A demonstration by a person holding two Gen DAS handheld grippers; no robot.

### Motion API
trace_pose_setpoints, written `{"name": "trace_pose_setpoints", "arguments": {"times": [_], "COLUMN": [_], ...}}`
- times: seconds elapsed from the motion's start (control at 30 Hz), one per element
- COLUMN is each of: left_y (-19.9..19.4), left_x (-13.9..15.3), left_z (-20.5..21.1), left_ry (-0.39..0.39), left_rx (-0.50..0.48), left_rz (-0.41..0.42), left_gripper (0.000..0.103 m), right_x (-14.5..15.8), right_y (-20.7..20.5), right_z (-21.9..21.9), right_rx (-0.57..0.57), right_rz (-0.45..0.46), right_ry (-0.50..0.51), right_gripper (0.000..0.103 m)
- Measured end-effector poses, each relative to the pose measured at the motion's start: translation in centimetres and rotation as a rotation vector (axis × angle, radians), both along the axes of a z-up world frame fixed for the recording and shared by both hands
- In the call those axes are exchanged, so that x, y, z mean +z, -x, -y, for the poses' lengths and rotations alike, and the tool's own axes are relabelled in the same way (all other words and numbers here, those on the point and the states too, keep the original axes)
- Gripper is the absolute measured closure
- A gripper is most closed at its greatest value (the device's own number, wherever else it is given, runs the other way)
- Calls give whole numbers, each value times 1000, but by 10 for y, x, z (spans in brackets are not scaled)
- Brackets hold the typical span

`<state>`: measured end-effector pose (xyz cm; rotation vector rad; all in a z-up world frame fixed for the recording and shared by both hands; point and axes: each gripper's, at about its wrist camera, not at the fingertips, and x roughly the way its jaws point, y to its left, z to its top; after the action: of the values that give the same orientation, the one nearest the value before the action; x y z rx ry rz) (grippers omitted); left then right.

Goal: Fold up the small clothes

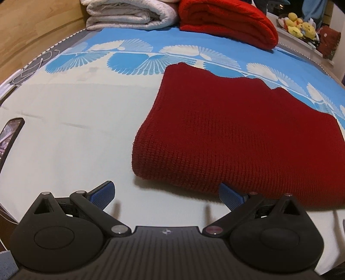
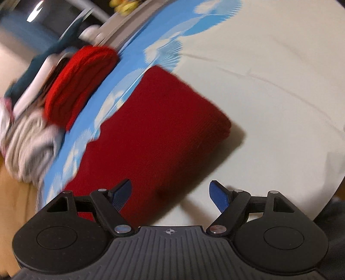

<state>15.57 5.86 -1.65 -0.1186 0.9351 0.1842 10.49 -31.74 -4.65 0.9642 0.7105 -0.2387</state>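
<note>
A dark red knitted garment lies folded flat on the bed sheet, its rounded folded edge facing me. My left gripper is open and empty, just in front of the garment's near left corner; its right blue pad sits at the cloth's edge. In the right wrist view the same garment lies tilted and blurred. My right gripper is open and empty over the garment's near corner, the left pad above the cloth.
A folded bright red blanket and a folded white quilt lie at the head of the bed. Plush toys sit on a shelf at the far right. A phone lies at the left edge. A wooden bed frame is on the left.
</note>
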Motion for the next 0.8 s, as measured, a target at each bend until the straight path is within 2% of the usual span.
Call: {"name": "trace_pose_setpoints", "arguments": {"times": [0.1, 0.27, 0.5, 0.53, 0.57, 0.6, 0.63, 0.7, 0.8], "left_y": [-1, -4, -5, -6, -7, -10, -13, -21, -38], "left_x": [0, 0, 0, 1, 2, 4, 8, 18, 30], "left_z": [-3, -9, -31, -35, -41, -46, -53, -69, -85], "left_ry": [19, 60, 100, 99, 97, 98, 106, 124, 68], "left_rx": [13, 49, 139, 156, 175, 191, 199, 209, 222], "left_rz": [1, -8, -17, -14, -12, -14, -19, -7, -10], "left_gripper": [0, 0, 0, 0, 0, 0, 0, 0, 0], "right_x": [-9, -28, -38, -38, -38, -37, -34, -25, -24], "right_y": [-3, -11, -20, -23, -24, -25, -23, -25, -33], "right_z": [5, 6, 18, 18, 18, 18, 16, 14, 13], "right_rx": [-73, -174, -296, -287, -274, -263, -252, -224, -208], "right_rz": [-6, -50, 28, 25, 20, 35, 52, 71, 32], "right_ry": [-92, -179, -260, -256, -243, -236, -221, -163, -97], "right_gripper": [23, 23, 25, 40, 66, 73, 79, 82, 83]}}
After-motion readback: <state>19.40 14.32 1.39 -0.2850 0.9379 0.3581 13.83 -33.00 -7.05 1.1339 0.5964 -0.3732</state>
